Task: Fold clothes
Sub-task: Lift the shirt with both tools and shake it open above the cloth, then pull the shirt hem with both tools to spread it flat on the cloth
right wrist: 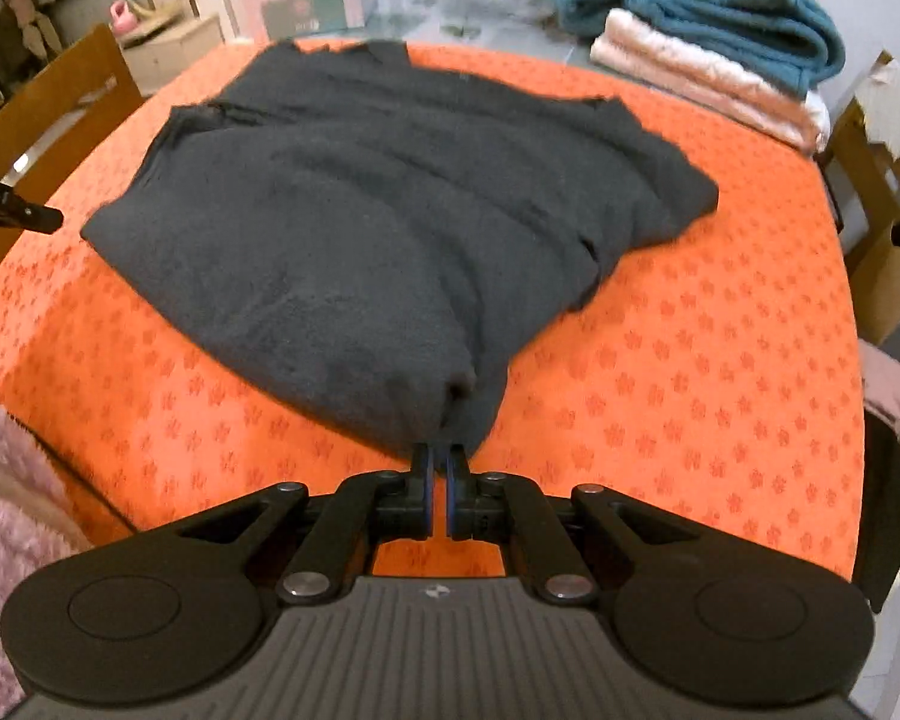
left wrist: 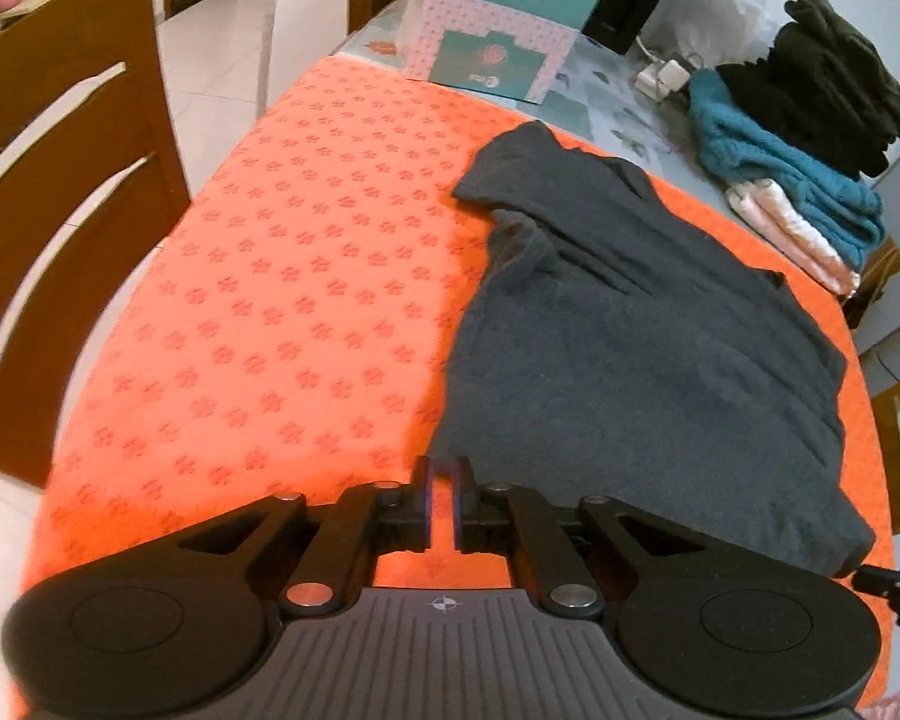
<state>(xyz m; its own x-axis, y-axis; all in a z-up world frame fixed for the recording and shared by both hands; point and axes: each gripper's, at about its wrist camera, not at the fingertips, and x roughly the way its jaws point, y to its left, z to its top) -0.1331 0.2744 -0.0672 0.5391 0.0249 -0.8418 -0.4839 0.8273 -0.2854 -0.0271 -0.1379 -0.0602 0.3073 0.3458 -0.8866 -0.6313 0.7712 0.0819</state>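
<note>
Hovering at the near-left hem, left hand-held gripper has its jaws almost together with a thin gap, nothing visibly between them. Dark grey sweater lies spread and rumpled on the orange flower-print worktop, one sleeve folded across. Right hand-held gripper is clenched on the bunched near hem. Folded clothes pile sits far right.
</note>
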